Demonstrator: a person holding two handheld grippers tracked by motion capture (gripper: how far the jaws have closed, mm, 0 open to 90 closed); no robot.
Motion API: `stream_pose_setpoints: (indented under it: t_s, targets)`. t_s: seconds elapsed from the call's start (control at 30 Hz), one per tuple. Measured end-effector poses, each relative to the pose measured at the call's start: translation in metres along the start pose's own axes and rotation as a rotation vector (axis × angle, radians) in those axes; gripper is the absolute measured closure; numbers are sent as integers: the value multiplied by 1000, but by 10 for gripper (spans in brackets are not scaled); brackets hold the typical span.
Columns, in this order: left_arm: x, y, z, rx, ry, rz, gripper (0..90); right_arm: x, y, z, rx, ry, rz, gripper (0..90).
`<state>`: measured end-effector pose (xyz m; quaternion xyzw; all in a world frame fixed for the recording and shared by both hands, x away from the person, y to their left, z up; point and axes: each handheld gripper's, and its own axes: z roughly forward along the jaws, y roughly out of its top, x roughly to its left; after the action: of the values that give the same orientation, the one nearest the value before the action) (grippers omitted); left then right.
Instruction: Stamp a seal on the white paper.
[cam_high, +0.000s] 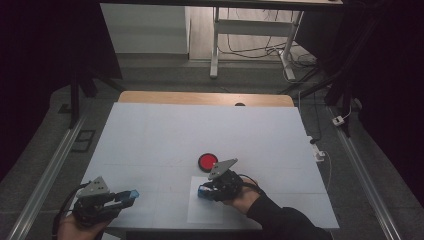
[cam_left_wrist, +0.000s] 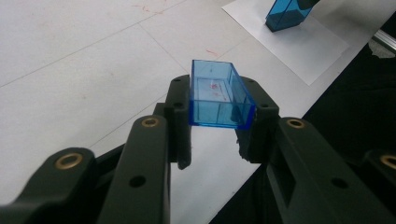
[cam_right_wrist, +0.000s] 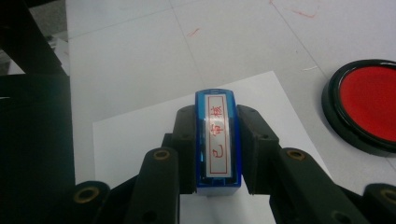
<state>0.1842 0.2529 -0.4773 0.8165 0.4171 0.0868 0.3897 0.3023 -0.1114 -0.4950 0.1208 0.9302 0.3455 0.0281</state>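
Note:
My left gripper (cam_high: 131, 195) (cam_left_wrist: 218, 109) is shut on a clear blue plastic cap (cam_left_wrist: 219, 95), a hollow rectangular box with its open side facing the camera, held just above the white table near its front left edge. My right gripper (cam_high: 202, 192) (cam_right_wrist: 217, 140) is shut on a blue stamp (cam_right_wrist: 218, 140) with a white label printed in red characters. It holds the stamp over a white sheet of paper (cam_high: 200, 212) (cam_right_wrist: 149, 130). The stamp (cam_left_wrist: 287, 13) also appears far off in the left gripper view, standing on the paper (cam_left_wrist: 308, 44).
A round red ink pad (cam_high: 207, 161) (cam_right_wrist: 369, 105) in a black rim lies on the table just beyond the right gripper. The white table top (cam_high: 200, 130) stretches back to a wooden edge (cam_high: 205, 98). Metal rails run along both sides.

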Motion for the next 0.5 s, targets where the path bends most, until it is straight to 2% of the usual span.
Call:
stream_pose_setpoints:
  t_s: [0.3,0.5]
  targets:
    - [0,0,0,1,0,0,684,10,0,0,6,-48,-53,707]
    - [0,0,0,1,0,1,684,19,2,1,17,-92,-107,707]
